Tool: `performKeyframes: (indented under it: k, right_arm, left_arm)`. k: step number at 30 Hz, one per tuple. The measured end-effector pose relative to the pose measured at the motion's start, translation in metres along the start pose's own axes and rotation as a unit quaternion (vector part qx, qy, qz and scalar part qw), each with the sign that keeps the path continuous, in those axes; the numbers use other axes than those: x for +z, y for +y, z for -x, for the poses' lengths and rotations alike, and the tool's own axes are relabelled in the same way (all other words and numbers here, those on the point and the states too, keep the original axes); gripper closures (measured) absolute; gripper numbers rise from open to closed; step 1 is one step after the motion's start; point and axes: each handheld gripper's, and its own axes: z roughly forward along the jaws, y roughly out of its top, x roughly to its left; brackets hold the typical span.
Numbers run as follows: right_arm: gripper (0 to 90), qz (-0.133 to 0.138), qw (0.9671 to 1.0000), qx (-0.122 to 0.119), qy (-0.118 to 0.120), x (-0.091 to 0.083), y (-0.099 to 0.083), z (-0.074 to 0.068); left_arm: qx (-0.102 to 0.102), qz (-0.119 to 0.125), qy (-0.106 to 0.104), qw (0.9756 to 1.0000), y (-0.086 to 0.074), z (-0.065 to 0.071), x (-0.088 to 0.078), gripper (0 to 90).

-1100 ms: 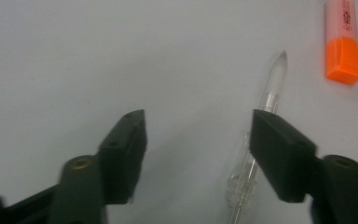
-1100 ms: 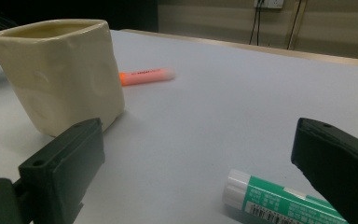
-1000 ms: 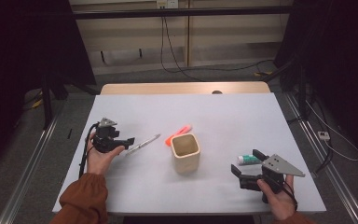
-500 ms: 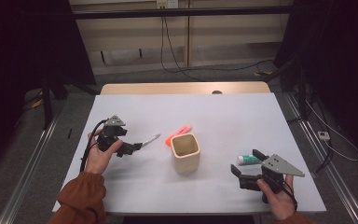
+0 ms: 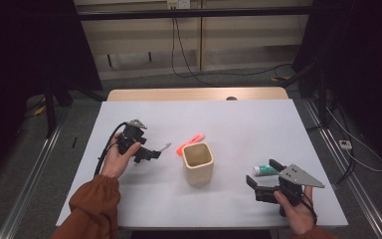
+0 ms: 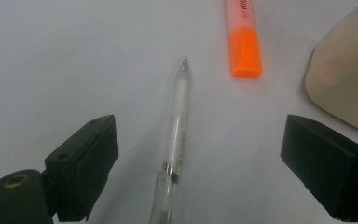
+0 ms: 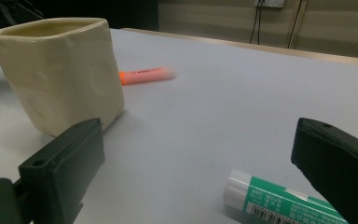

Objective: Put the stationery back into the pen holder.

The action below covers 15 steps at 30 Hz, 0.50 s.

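Clear pen (image 6: 177, 135) lies ungripped between just-opened left gripper (image 6: 200, 172) fingers; should be centred before closing. Right gripper (image 7: 205, 182) fingers open.

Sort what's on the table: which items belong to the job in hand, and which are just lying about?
In the job:
- pen, lying on the table between the open jaws of the left gripper, untouched
- cup, probably where the pen goes

Lying about, for now:
- highlighter, beyond the pen
- glue stick, on the table by the open right gripper

Pen (image 6: 177, 140) rear end & glue stick (image 7: 279, 203) base cut off at btm edge.
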Motion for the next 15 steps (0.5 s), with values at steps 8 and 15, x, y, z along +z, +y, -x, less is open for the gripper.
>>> performKeyframes:
  k: [8, 15]
  right_arm:
    - [2.4, 0.000, 1.0000, 0.000, 0.002, 0.000, 0.000, 0.000]
    - [2.4, 0.000, 1.0000, 0.000, 0.001, 0.000, 0.000, 0.000]
  left_arm:
    - [0.024, -0.020, 0.003, 0.9995, 0.016, -0.003, 0.008, 11.9]
    - [0.021, -0.038, 0.017, 0.9989, 0.017, -0.008, 0.023, 17.9]
